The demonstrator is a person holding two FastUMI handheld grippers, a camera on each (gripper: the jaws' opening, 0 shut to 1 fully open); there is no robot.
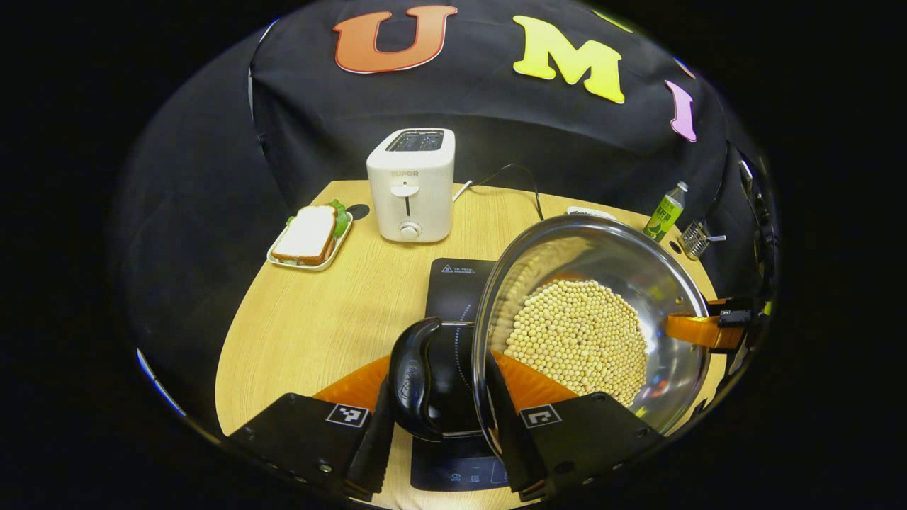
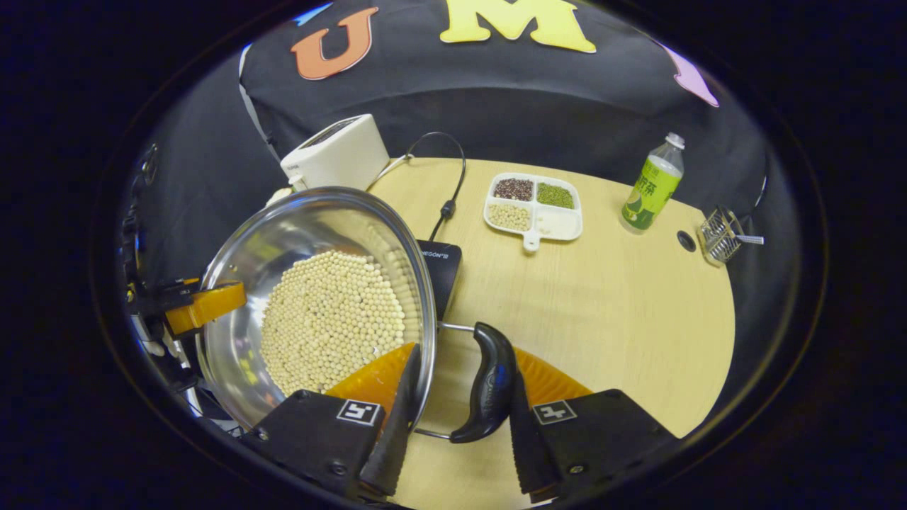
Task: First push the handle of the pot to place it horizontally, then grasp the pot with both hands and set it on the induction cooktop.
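- Two grippers carry the pot [image 1: 588, 319]: my left gripper [image 1: 439, 453] fingers straddle its near handle [image 1: 418, 379], my right gripper [image 2: 453, 453] fingers the other handle [image 2: 489, 382]; whether they pinch, I cannot tell.
- Beneath, the induction cooktop [image 1: 453, 283] waits.
- Farther off, the toaster [image 1: 411, 184] stands clear.

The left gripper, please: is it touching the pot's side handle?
Touching. In the left gripper view, the left gripper has its fingers pressed against the pot's side handle and rim.

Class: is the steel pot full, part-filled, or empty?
Part-filled: pale beans cover the bottom of the pot, with bare steel wall above them.
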